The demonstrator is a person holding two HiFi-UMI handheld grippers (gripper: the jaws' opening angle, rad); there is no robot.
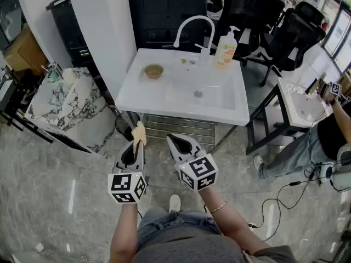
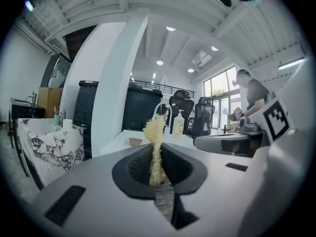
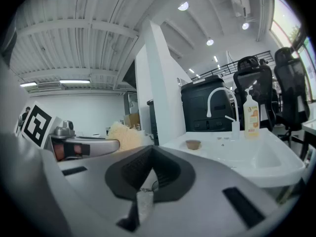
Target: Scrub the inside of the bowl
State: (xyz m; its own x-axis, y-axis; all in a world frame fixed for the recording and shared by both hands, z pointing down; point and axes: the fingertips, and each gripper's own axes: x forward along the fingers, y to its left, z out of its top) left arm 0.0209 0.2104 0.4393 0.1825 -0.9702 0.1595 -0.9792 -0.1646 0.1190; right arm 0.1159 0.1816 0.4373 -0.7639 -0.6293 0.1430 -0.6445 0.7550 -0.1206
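A small brown bowl (image 1: pixel 153 70) stands on the left part of the white sink unit (image 1: pixel 164 95), well ahead of both grippers; it also shows small in the left gripper view as the bowl (image 2: pixel 135 141) and in the right gripper view as the bowl (image 3: pixel 193 144). My left gripper (image 1: pixel 139 143) is shut on a yellow fibrous scrubber (image 1: pixel 139 131), which sticks up past the jaw tips as the scrubber (image 2: pixel 154 128). My right gripper (image 1: pixel 171 139) is held beside it, shut with nothing in it. Both hang over the floor, short of the sink's front edge.
A white faucet (image 1: pixel 192 23) and a soap pump bottle (image 1: pixel 225 48) stand at the back of the sink. A marble counter (image 1: pixel 71 106) lies to the left. At the right are a second white sink table (image 1: pixel 301 106), a person (image 1: pixel 329 133), black office chairs (image 1: pixel 296 34) and floor cables (image 1: pixel 285 193).
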